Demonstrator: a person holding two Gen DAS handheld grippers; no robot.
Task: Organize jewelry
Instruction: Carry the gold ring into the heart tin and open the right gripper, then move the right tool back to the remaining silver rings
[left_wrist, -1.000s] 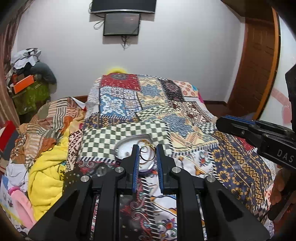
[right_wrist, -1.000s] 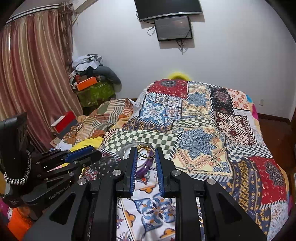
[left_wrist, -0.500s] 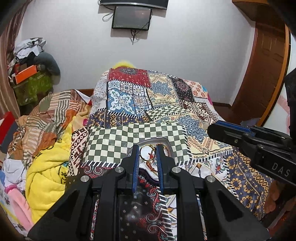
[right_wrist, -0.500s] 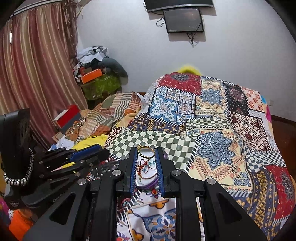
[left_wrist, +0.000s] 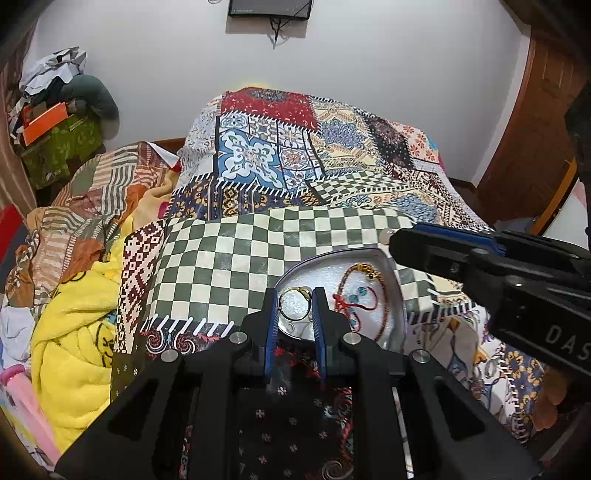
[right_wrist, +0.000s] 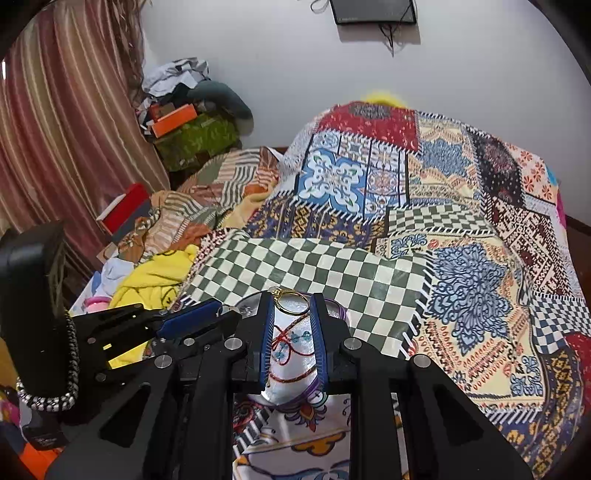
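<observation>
- The left tongs (left_wrist: 294, 295) were clenched on a thin gold ring (left_wrist: 303, 291), pinched across its width at the very fingertips.
- The right tongs (right_wrist: 291, 299) were clenched the same way on a second ring (right_wrist: 280, 292).
- Both rings hung above a silver tray (left_wrist: 384, 258) that sat on the quilt (left_wrist: 229, 266) of a bed. A red bead string (left_wrist: 384, 310) and a gold chain (left_wrist: 364, 267) already lay in the tray.
- Slip risk: each ring was held only by its rim against flat pads. A tilt or a bump would likely pop it free.
- Loss risk: a ring dropped outside the tray could roll and be hard to spot on the busy patchwork.
- Collision risk: the two tongs were close together over one small tray. Lowering both at once could knock them together.
- Snag risk: a fingertip lowered into the tray could hook the red bead string or the gold chain and drag it out on lifting.
- Tipping risk: the tray rested on soft bedding, so pressing on its rim could tip it and spill the jewelry.
</observation>
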